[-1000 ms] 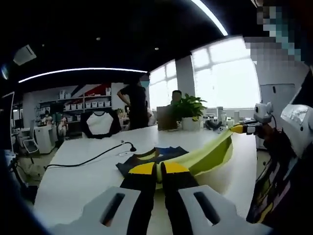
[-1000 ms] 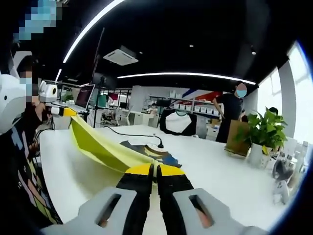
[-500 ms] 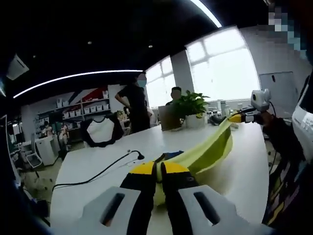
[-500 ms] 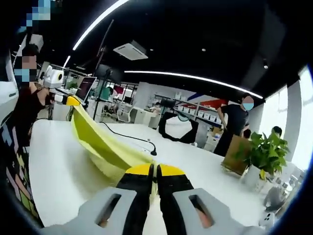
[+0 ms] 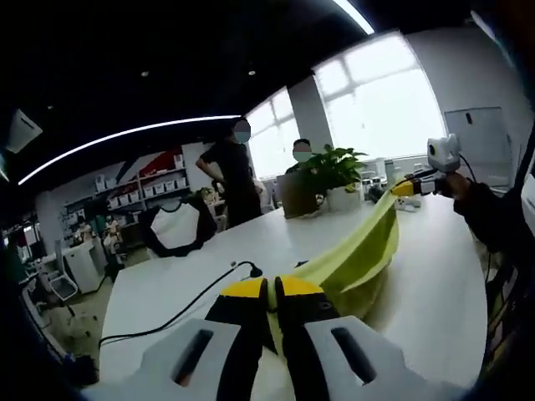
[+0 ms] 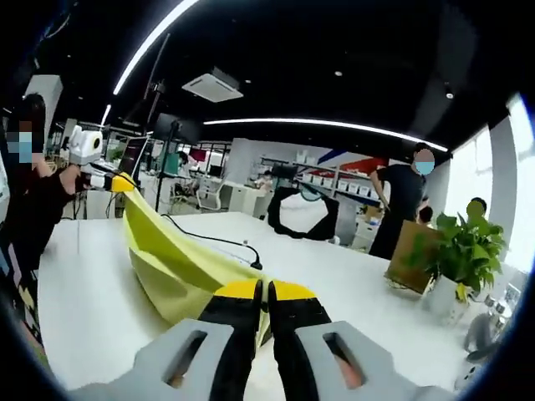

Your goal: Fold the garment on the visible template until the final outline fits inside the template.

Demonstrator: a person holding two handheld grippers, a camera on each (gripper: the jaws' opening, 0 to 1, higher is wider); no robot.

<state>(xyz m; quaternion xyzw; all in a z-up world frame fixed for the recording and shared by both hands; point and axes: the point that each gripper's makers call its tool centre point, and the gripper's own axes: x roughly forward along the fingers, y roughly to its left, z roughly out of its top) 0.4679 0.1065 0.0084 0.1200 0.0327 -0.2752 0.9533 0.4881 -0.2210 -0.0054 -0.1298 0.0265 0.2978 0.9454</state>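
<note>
Losing one corner looks like the main risk: the yellow-green garment [image 5: 355, 255] hangs taut between the left tool [image 5: 272, 288] and right tool [image 6: 263, 290], each clenched on an edge, so uneven pulling could tug it free. It sags in a creased band above the white table [image 6: 92, 292] (template hidden).

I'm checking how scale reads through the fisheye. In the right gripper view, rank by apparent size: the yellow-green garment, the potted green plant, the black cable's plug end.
Largest to smallest as they look:
1. Yellow-green garment, though it hangs close to the camera, which inflates it.
2. Potted green plant, farther off.
3. Black cable's plug end, plainly smallest.
</note>
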